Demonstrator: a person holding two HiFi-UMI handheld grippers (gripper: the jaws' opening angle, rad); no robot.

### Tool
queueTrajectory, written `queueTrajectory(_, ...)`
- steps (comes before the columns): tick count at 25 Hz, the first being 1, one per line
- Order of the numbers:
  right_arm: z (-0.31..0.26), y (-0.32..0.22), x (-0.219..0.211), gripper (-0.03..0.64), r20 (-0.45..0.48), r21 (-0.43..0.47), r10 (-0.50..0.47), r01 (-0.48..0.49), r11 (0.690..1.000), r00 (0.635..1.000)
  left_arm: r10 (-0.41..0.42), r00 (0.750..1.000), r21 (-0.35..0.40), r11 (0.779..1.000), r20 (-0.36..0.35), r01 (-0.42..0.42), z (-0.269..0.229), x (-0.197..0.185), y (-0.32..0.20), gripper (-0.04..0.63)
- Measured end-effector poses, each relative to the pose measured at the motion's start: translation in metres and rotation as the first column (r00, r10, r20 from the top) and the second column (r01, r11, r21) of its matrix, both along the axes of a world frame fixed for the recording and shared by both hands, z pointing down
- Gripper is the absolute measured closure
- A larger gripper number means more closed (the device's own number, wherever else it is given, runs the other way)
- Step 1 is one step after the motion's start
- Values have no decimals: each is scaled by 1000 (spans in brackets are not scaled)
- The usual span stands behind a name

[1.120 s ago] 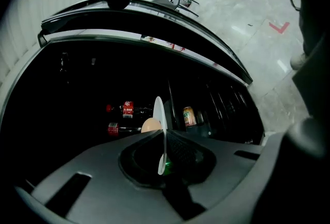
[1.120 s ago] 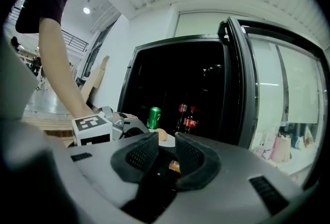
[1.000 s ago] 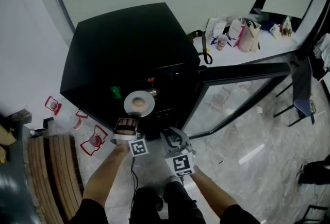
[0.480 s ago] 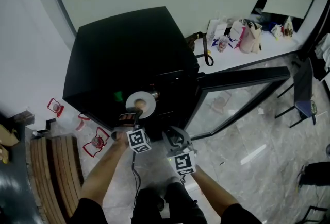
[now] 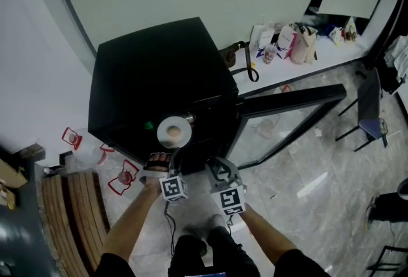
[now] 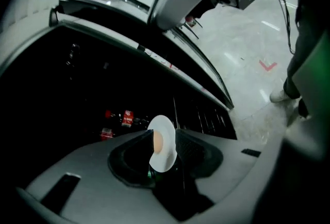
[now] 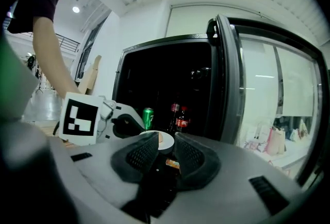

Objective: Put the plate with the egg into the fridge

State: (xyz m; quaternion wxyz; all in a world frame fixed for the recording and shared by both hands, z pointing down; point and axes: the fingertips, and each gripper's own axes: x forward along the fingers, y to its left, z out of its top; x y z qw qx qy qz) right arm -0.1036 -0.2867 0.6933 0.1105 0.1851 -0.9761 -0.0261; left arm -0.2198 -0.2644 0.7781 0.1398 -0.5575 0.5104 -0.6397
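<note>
One round white plate [image 5: 184, 127], oval tan egg [image 5: 171, 132], boxy black fridge [image 5: 153, 72].

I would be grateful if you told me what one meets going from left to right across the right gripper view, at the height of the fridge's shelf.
marker cube → green can → cola bottles → open glass fridge door → bags on the ledge

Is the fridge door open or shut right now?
Open: the glass door stands swung out from the fridge, and bottles show inside.
</note>
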Motion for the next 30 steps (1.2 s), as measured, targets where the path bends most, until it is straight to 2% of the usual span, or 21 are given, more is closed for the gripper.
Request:
queueTrajectory(1,-9,0,7,513,-3,-21,16,-16,1000,1000,5,999,30,1000,-32,-4,-10,11,5,459)
queueTrajectory(3,-30,-3,22,513,24,-42,53,-52,998,998,-6,992,130,991,-129,23,-45,34,10,531)
queueTrajectory(4,-42,-4,30,512,42,-52,74,-72,996,996,-12,983,169,985,-184,43,-66,46,12,575)
queueTrajectory(6,-70,-3,48,512,62,-65,109,-104,992,992,-12,952,225,971,-306,84,-108,73,18,586)
queueTrajectory(7,-84,-1,57,512,68,-61,120,-116,991,990,-10,926,250,962,-377,112,-128,87,20,586)
queueTrajectory(8,-98,2,67,512,72,-48,130,-127,991,989,-9,890,271,951,-456,149,-146,100,22,586)
queueTrajectory(10,-123,8,86,512,81,-17,151,-150,989,985,-6,789,295,926,-614,237,-179,123,24,586)
queueTrajectory(11,-134,10,96,512,88,-4,165,-165,986,982,1,737,300,913,-676,274,-194,133,25,586)
queueTrajectory(12,-144,11,106,512,96,4,181,-183,983,979,13,697,307,903,-717,299,-206,142,25,586)
queueTrajectory(13,-152,11,117,512,104,9,199,-201,979,974,30,672,318,896,-740,309,-217,152,24,586)
queueTrajectory(14,-160,9,128,512,111,11,218,-220,975,970,53,660,332,893,-749,305,-227,163,22,586)
queueTrajectory(16,-172,4,152,512,120,15,250,-253,967,961,98,655,357,892,-749,275,-240,187,15,586)
queueTrajectory(20,-181,-18,203,512,123,-5,297,-298,954,947,145,628,367,899,-765,240,-248,232,-10,586)
queueTrajectory(22,-175,-35,227,512,105,-32,304,-302,953,947,169,629,384,896,-759,223,-251,255,-27,586)
queueTrajectory(24,-165,-59,251,512,80,-53,303,-300,953,950,196,631,405,891,-751,205,-253,278,-51,586)
queueTrajectory(28,-154,-125,300,511,34,-71,302,-299,951,953,210,590,392,898,-779,198,-250,328,-110,586)
queueTrajectory(30,-150,-166,323,511,21,-71,299,-297,952,954,203,579,381,902,-790,204,-249,350,-143,586)
